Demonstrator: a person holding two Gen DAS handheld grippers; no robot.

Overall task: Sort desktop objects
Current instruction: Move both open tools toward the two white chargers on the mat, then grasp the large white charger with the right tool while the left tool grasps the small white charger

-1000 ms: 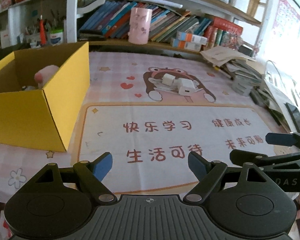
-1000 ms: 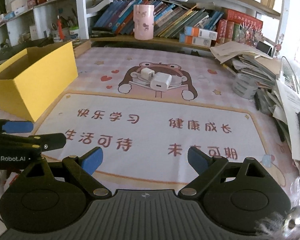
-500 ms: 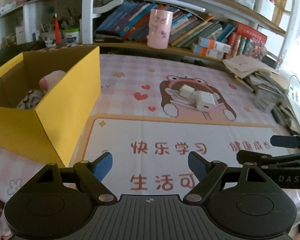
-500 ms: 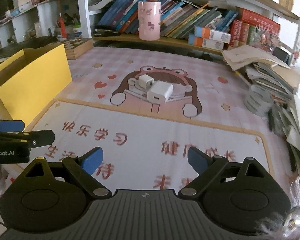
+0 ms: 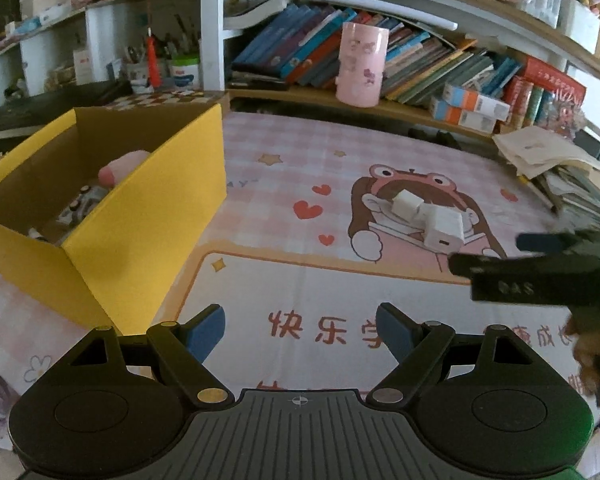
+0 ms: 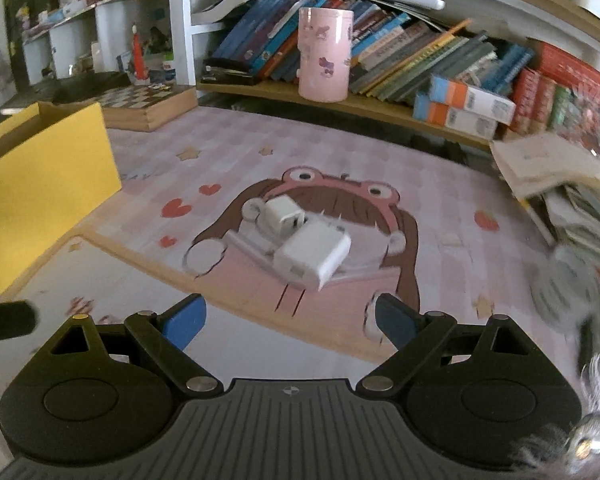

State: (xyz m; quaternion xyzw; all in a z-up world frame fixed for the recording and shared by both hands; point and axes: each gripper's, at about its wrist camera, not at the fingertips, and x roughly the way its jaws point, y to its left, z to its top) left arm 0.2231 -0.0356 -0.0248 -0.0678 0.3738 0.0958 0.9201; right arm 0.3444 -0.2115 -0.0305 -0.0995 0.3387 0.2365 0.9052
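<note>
Both chargers (image 6: 300,240) were brought nearer the right gripper (image 6: 290,322), whose jaws were spread and empty; bare mat (image 6: 236,332) was left before them. Left gripper (image 5: 300,330) was likewise spread, yellow box (image 5: 140,216) beside it.

Two chargers (image 6: 304,236) lie touching mid-mat (image 6: 440,208), box (image 5: 140,216) to their left, bookshelf (image 6: 400,60) behind.

The open yellow cardboard box (image 5: 140,216) hides most of its contents; a pink rounded thing (image 5: 118,168) shows partly above its wall.
</note>
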